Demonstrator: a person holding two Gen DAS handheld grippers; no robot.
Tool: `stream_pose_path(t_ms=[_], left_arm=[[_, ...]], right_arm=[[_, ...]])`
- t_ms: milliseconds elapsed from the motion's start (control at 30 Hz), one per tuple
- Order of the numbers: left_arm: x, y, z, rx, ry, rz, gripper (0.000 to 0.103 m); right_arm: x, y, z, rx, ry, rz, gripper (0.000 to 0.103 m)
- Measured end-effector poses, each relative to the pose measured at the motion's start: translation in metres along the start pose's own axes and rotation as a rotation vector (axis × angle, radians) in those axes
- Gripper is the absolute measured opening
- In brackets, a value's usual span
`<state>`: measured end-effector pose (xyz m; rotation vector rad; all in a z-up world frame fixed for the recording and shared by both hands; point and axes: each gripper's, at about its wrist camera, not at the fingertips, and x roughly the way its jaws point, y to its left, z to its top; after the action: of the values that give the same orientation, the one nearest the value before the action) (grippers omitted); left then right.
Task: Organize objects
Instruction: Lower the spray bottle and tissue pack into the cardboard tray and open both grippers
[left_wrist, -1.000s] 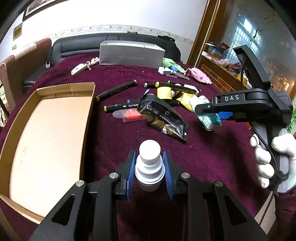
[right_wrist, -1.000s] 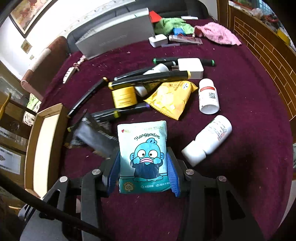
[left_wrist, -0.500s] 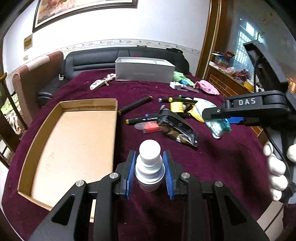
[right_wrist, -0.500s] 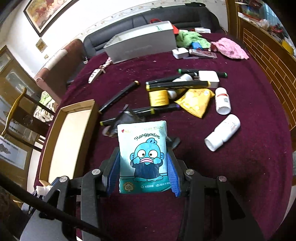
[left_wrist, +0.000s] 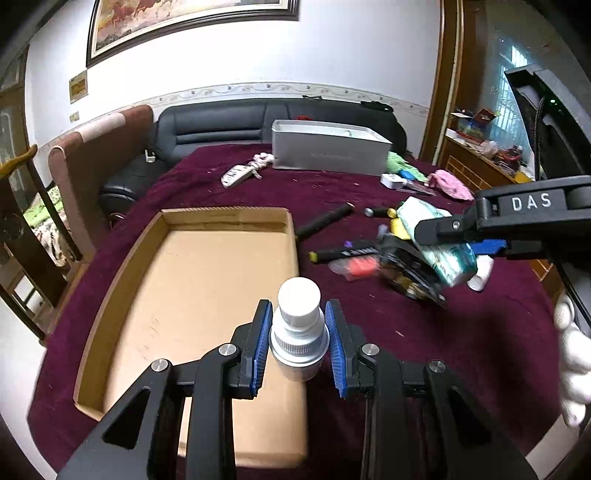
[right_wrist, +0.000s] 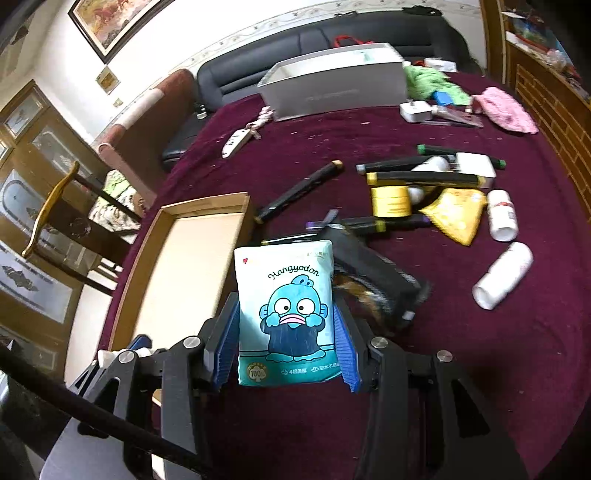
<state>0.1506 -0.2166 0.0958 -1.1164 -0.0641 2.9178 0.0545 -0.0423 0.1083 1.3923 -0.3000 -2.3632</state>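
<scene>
Left gripper (left_wrist: 298, 345) pinching a small white-capped bottle (left_wrist: 299, 326) between blue pads, held above the near right corner of the cardboard tray (left_wrist: 122, 266). Right gripper (right_wrist: 286, 345) clamped on a blue cartoon tissue pack (right_wrist: 288, 314), raised over the maroon tablecloth (right_wrist: 461, 350) just right of the tray, near scattered markers (right_wrist: 421, 179) and white bottles (right_wrist: 502, 275).

Hidden, cropped and blurred parts

The tissue pack (right_wrist: 288, 314) covers part of the dark foil pouch (right_wrist: 373, 288), which is motion-blurred. The bottle (left_wrist: 299, 332) base is hidden between the pads. The cardboard tray (left_wrist: 122, 273) near edge sits behind the left gripper (left_wrist: 299, 345).
</scene>
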Motion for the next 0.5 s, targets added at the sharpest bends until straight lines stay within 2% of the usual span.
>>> stream_pose_path(t_ms=[233,400,500], left_arm=[[0.022,0.046,0.042,-0.048,0.002,0.028,0.025],[0.068,0.081,0.063,-0.118,0.074,-0.015,0.025],[0.096,0.096,0.067,-0.160,0.113,-0.028,0.025]], right_arm=[[0.039,0.045,0.023,-0.012,0.044,0.090,0.045],[0.081,0.068,0.038,0.021,0.103,0.146,0.045],[0.112,0.072,0.048,0.059,0.128,0.135,0.045]])
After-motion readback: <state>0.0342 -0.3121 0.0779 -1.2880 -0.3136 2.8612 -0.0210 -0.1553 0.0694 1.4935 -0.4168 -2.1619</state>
